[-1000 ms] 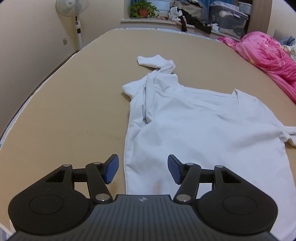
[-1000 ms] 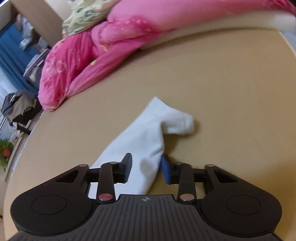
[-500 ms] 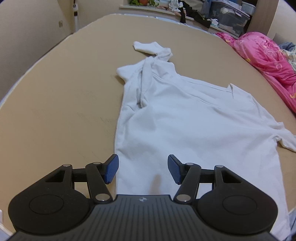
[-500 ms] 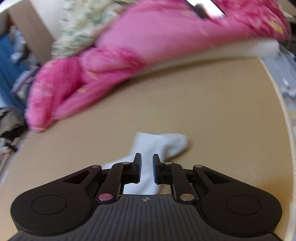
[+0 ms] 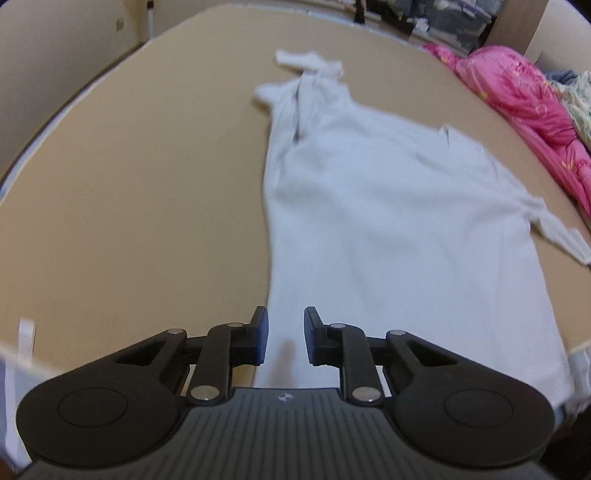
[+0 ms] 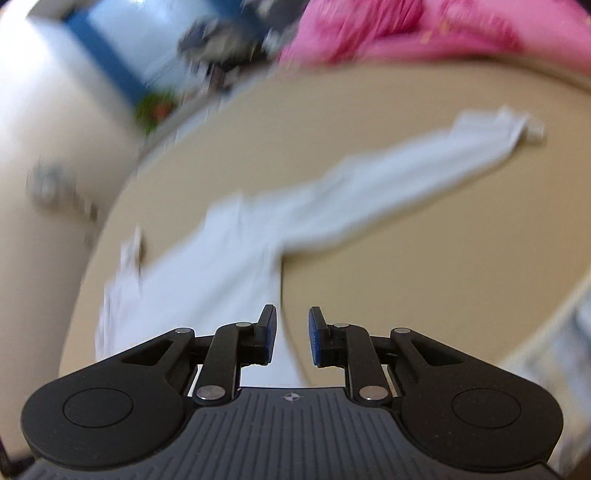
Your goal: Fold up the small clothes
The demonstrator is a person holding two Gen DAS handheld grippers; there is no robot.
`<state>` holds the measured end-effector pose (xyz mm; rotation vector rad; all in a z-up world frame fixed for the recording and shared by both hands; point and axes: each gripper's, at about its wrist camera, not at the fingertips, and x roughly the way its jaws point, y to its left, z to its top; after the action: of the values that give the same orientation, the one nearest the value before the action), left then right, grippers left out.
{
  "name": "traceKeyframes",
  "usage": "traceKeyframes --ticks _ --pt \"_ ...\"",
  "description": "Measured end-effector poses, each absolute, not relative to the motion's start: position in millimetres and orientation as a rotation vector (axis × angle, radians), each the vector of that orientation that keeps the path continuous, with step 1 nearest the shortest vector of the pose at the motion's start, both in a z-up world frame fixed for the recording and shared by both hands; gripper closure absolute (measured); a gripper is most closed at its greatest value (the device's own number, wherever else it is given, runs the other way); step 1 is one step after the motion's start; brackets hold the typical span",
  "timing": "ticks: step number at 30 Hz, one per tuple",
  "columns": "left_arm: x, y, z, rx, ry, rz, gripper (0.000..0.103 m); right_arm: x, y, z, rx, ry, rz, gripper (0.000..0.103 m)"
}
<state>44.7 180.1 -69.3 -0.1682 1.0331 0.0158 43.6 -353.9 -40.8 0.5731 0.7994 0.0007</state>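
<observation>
A white long-sleeved shirt (image 5: 388,206) lies spread flat on the tan bed (image 5: 147,184). Its far sleeve (image 5: 306,62) is bunched up at the top. My left gripper (image 5: 286,332) hovers at the shirt's near left hem corner, jaws closing. Cloth shows in the narrow gap, and the pads are not pressing on it. The right wrist view is blurred. My right gripper (image 6: 292,332) is above the shirt's (image 6: 221,273) side edge, jaws opening with nothing gripped. The other sleeve (image 6: 424,162) stretches out straight toward the upper right.
A pink quilt (image 5: 517,88) is heaped along the bed's right side and shows as a pink quilt (image 6: 424,29) at the top of the right wrist view. Storage boxes and clutter (image 5: 461,18) stand beyond the far end. A wall (image 5: 55,55) runs on the left.
The left gripper slid along the hem to the shirt's corner and its jaws narrowed. The right gripper left the sleeve end, rose and swung round, so the sleeve now lies stretched out far from it.
</observation>
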Motion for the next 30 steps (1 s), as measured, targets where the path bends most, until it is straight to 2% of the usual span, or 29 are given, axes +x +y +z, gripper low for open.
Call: traceKeyframes --ticks 4,8,15,16,17,18,21,25,30 --pt "9.3 184.7 -89.7 -0.189 1.101 0.012 0.08 25.7 -332.3 -82.4 0.513 1.002 -0.008 0.081" --pt "-12.6 188.7 -104.8 -0.188 1.139 0.04 0.08 25.3 -323.9 -96.6 0.396 1.054 -0.025 0.07" --pt "-11.6 189.9 -112.6 -0.203 1.171 0.06 0.08 8.5 -303.6 -115.4 0.281 1.118 -0.033 0.07" --pt "-10.6 188.1 -111.7 -0.189 1.17 0.058 0.081 7.4 -300.7 -115.1 0.267 1.112 -0.03 0.072" --pt "-11.0 185.6 -111.1 -0.174 1.166 0.054 0.091 5.1 -299.1 -114.5 0.26 1.104 -0.019 0.088" --pt "-11.6 182.2 -109.4 -0.165 1.162 0.047 0.097 4.5 -298.5 -113.8 0.266 1.099 -0.002 0.098" --pt "-25.4 178.0 -95.1 -0.15 1.112 0.047 0.097 -8.1 -306.4 -105.0 0.312 1.041 0.0 0.099" --pt "-54.6 194.6 -62.2 -0.271 1.002 0.016 0.098 -37.0 -335.3 -71.0 0.465 0.911 -0.011 0.099" --pt "-67.1 196.7 -64.1 -0.303 1.052 -0.002 0.097 -60.9 -350.1 -57.5 0.458 0.909 -0.067 0.099"
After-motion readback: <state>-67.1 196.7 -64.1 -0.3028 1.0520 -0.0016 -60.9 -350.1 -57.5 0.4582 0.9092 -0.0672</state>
